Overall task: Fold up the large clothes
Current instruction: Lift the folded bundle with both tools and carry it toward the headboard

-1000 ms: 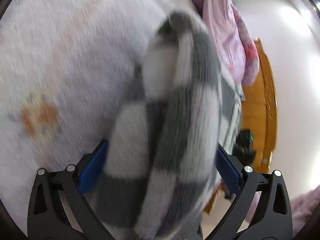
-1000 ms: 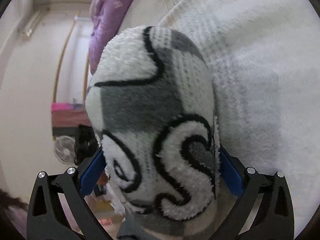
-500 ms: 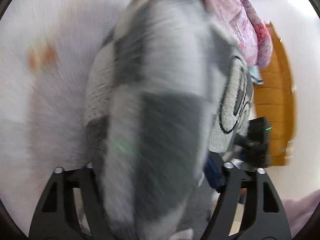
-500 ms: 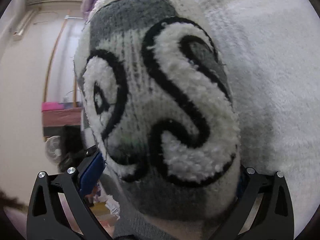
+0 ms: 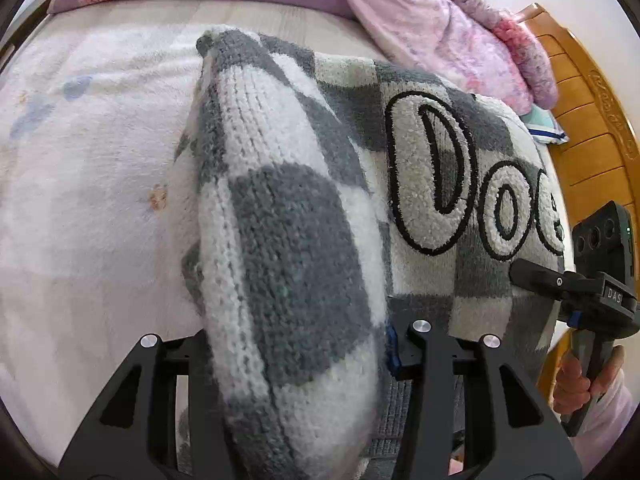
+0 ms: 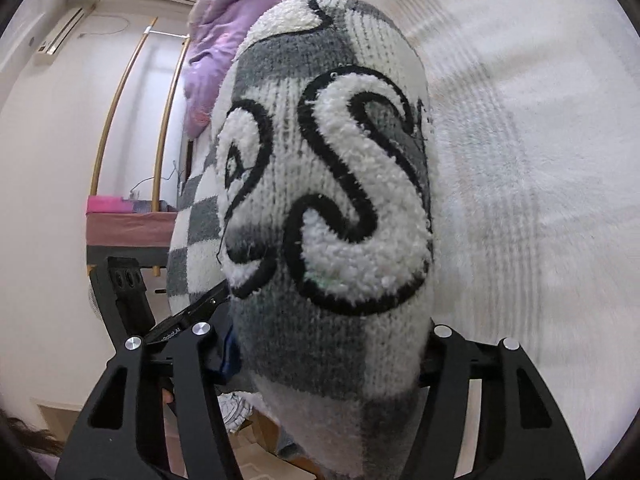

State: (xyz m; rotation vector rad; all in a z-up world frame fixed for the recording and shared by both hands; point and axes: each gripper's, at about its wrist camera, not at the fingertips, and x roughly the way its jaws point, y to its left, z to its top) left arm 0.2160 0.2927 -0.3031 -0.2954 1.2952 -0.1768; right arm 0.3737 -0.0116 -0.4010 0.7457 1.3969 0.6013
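Note:
A thick grey-and-white checkered sweater [image 5: 288, 240] with fluffy black-outlined letters hangs between both grippers over a white fleece bed cover [image 5: 80, 200]. My left gripper [image 5: 296, 344] is shut on a bunched fold of the sweater. My right gripper [image 6: 332, 344] is shut on another bunched part of the sweater [image 6: 332, 184], which fills the space between its jaws. The right gripper also shows in the left wrist view [image 5: 536, 276] at the sweater's right edge, and the left gripper shows in the right wrist view [image 6: 188, 316].
Purple and pink quilts [image 5: 400, 12] are piled at the head of the bed. A wooden headboard [image 5: 592, 120] stands at the right. The white bed cover [image 6: 540, 200] spreads under the sweater. A pink-topped table [image 6: 124, 220] and a fan stand beyond the bed's side.
The sweater has been swung up and spread over the bed. Both grippers closed tighter on its bunched edges and the lettered front now faces up.

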